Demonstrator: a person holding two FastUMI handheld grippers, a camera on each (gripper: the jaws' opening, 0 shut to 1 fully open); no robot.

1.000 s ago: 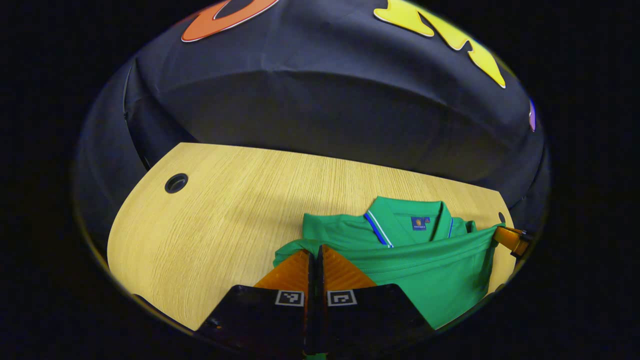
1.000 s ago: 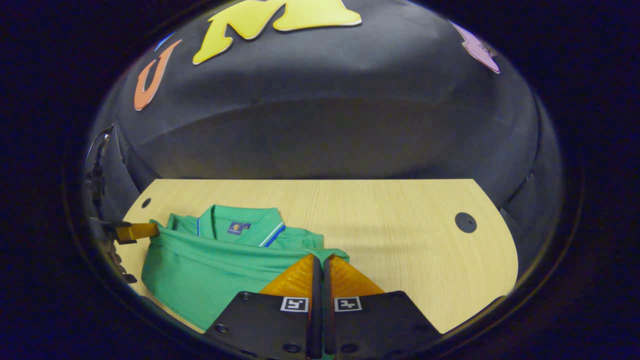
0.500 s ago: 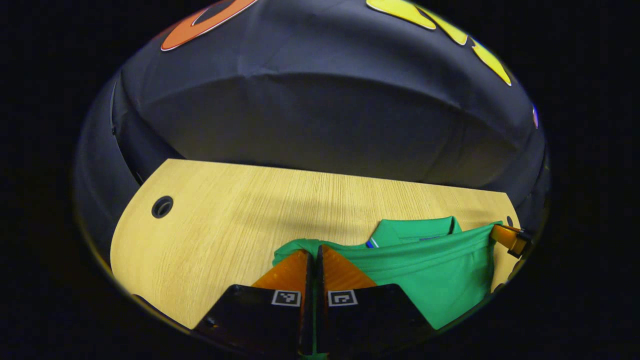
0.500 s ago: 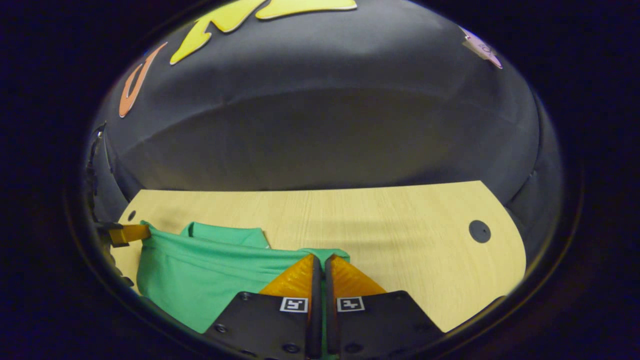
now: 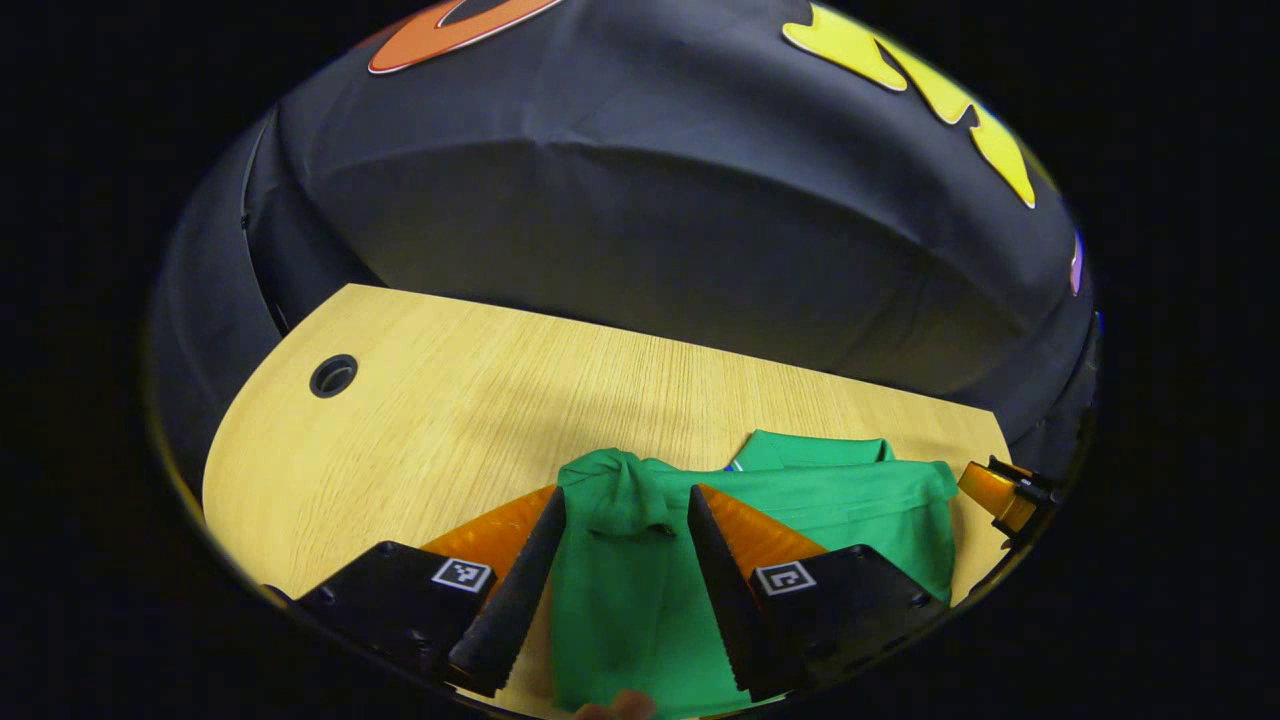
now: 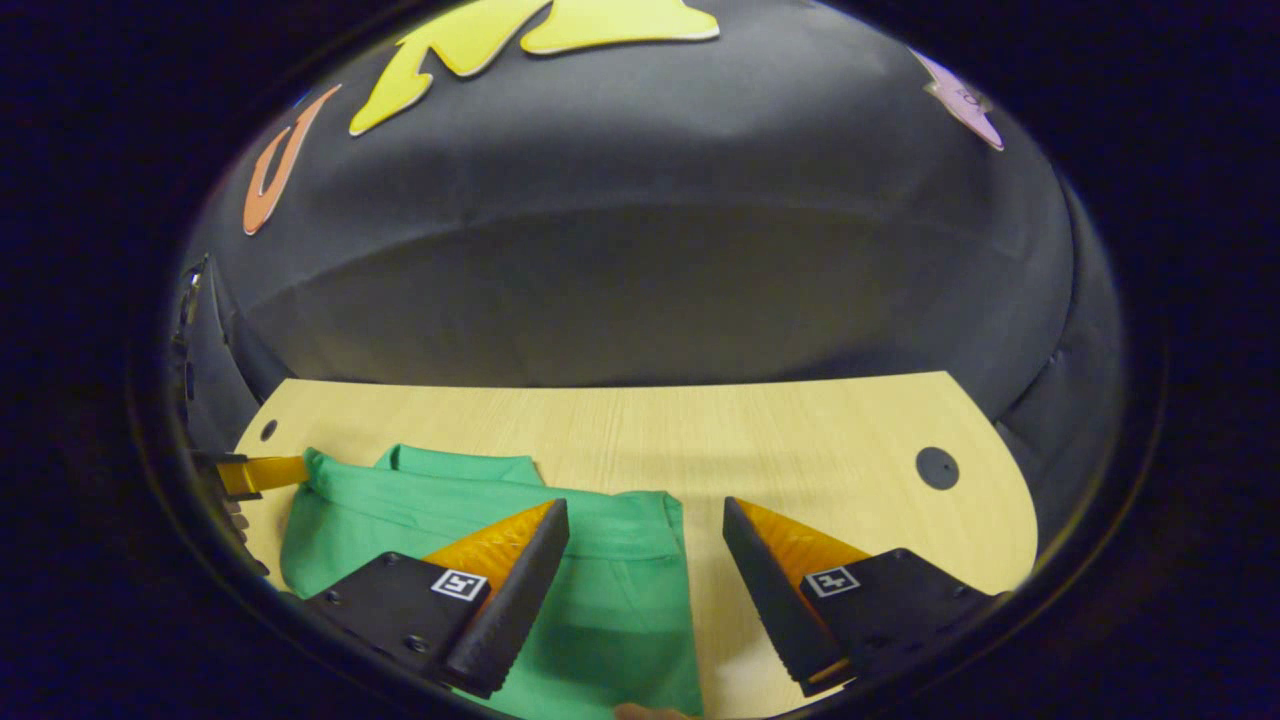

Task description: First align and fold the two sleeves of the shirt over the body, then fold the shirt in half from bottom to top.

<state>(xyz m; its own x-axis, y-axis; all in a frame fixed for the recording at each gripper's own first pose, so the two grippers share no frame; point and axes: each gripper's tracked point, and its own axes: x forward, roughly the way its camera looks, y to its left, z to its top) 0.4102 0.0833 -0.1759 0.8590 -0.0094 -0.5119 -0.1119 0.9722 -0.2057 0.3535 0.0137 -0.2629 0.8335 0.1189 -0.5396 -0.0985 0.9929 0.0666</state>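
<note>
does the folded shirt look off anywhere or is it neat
Mostly neat, but one corner is off. In the left gripper view the green shirt has a bunched lump at its far edge between the open left gripper, not flat. The collar peeks out past the folded hem.

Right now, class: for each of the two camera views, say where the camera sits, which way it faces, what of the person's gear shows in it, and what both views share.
Left gripper view: rides on the left tool, facing the booth's back wall; its open fingers straddle the green shirt; the right tool sits far right.
Right gripper view: rides on the right tool, facing the same way; its open fingers sit above the shirt's edge and the table; the left tool shows far left.
Shared: shirt, table, both tools.
</note>
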